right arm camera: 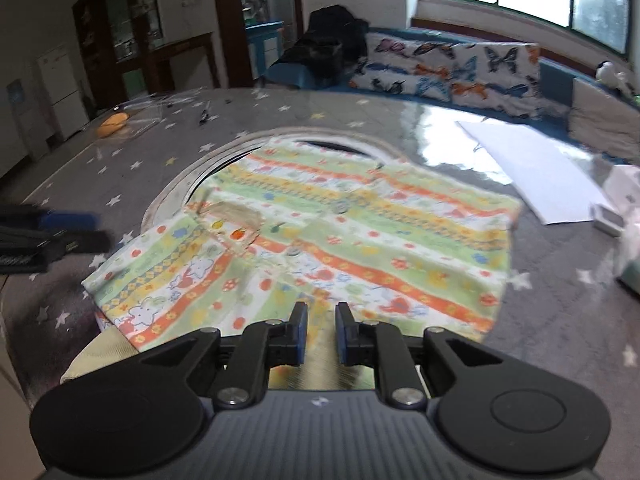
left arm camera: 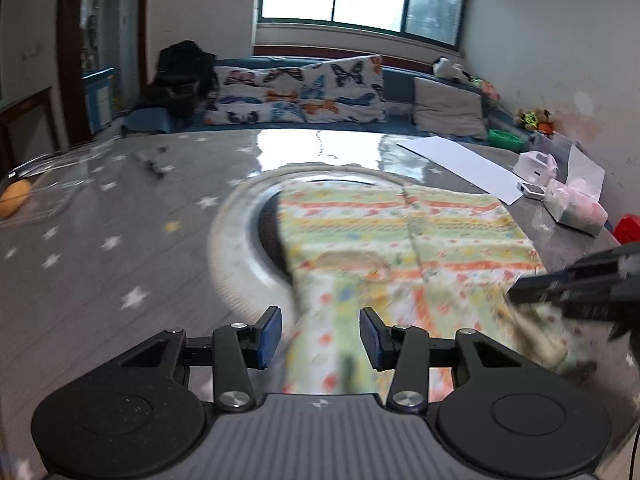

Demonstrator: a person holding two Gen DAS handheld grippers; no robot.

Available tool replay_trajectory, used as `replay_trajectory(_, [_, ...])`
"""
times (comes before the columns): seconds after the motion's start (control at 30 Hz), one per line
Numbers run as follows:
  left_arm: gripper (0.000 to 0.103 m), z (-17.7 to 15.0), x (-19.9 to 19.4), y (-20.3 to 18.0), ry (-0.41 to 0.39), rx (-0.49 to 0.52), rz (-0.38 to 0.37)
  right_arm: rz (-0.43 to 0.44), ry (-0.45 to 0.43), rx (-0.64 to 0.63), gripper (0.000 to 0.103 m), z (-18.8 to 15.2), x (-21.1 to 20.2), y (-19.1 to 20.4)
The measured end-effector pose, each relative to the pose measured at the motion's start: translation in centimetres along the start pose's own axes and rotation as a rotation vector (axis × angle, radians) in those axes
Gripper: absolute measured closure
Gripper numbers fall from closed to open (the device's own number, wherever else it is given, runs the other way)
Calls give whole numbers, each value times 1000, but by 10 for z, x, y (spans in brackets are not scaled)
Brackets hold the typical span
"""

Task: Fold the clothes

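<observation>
A small child's shirt (left arm camera: 400, 232) (right arm camera: 360, 232) with green, orange and yellow stripes lies spread face up on the round grey star-patterned table (left arm camera: 100, 260) (right arm camera: 560, 320), partly over a sunken round ring (left arm camera: 232, 248) (right arm camera: 172, 196). My left gripper (left arm camera: 320, 338) (right arm camera: 56, 232) is open, hovering over the shirt's left sleeve. My right gripper (right arm camera: 322, 332) (left arm camera: 552, 288) sits at the shirt's near right hem, its blue pads (right arm camera: 301, 332) a narrow gap apart with cloth showing between them. The fabric looks bunched by it in the left wrist view. Both views are motion-blurred.
A white paper sheet (left arm camera: 460, 164) (right arm camera: 540, 168) lies at the table's far right, with a white box and tissue packs (left arm camera: 576, 204) beside it. An orange fruit (left arm camera: 14, 198) (right arm camera: 114, 122) rests at the far left. A sofa with butterfly cushions (left arm camera: 300, 92) stands behind.
</observation>
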State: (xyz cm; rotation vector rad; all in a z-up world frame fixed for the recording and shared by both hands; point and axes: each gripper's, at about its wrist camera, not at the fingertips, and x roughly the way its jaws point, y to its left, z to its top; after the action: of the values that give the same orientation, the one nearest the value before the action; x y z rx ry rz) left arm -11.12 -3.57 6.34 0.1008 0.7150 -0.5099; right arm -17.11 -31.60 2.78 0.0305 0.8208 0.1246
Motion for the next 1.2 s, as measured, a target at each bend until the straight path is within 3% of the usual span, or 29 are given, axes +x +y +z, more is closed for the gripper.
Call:
replay_trajectory(0.13, [60, 8, 31, -9, 29, 29, -12, 12, 34, -4, 85, -3, 17, -1])
replay_trajectory(0.3, [59, 5, 66, -11, 79, 73, 20, 23, 20, -28, 82, -7, -2, -1])
replay_trajectory(0.4, [58, 3, 66, -8, 76, 68, 39, 48, 51, -75, 78, -16, -8, 6])
replay_trajectory(0.57, [60, -2, 28, -16, 78, 72, -13, 52, 64, -124, 78, -27, -14, 14])
replay_trajectory(0.77, [54, -27, -24, -40, 115, 110, -78, 77, 79, -171, 78, -40, -20, 19])
replay_trajectory(0.9, [51, -42, -33, -44, 163, 63, -76, 84, 59, -203, 76, -40, -33, 25])
replay_trajectory(1.0, [51, -47, -31, -43, 199, -9, -82, 76, 55, -257, 70, -43, -43, 31])
replay_trajectory(1.1, [53, -52, -29, -44, 254, -72, -127, 49, 54, -330, 69, -51, -53, 37])
replay_trajectory(1.17, [53, -53, -32, -47, 262, -84, -154, 41, 57, -369, 62, -56, -58, 41])
replay_trajectory(1.2, [58, -53, -33, -47, 266, -100, -172, 41, 59, -387, 58, -59, -60, 42])
